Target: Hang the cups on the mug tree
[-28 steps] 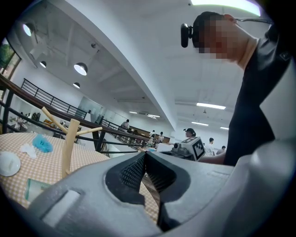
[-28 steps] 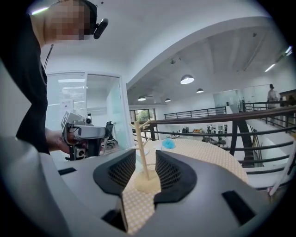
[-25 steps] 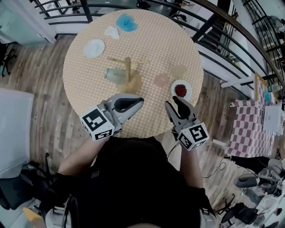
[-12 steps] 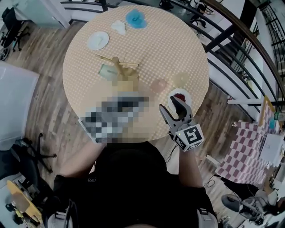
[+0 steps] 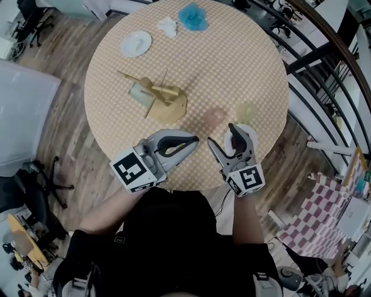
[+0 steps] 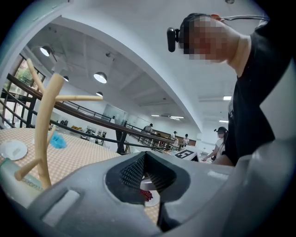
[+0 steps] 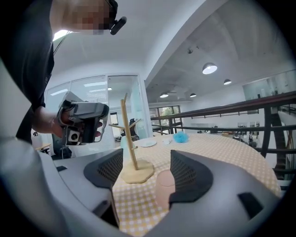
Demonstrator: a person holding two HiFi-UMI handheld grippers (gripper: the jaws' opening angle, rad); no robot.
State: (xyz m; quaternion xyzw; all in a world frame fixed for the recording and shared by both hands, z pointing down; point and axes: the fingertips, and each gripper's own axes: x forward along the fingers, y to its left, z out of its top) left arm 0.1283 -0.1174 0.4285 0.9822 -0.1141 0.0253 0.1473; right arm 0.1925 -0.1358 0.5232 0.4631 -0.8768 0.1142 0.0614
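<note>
The wooden mug tree (image 5: 165, 103) stands mid-table, its pole leaning toward the left in the head view. A clear greenish cup (image 5: 138, 93) lies beside it. A pink cup (image 5: 213, 118) and a pale yellow cup (image 5: 246, 111) stand to its right. My right gripper (image 5: 225, 139) is open; its jaws have just been opening, with nothing between them. The pink cup (image 7: 163, 185) sits just past its pads, with the mug tree (image 7: 132, 139) beyond. My left gripper (image 5: 186, 144) is shut and empty near the table's front edge, pointing right.
A white plate with red bits (image 5: 242, 138) lies under my right gripper's tips. At the far side are a white saucer (image 5: 136, 43), a white scrap (image 5: 168, 25) and a blue object (image 5: 191, 16). Railings run behind the table.
The right gripper's jaws have spread wider and it has moved forward over the red-filled plate, toward the pink cup. The left gripper has shifted right along the table's front edge.
</note>
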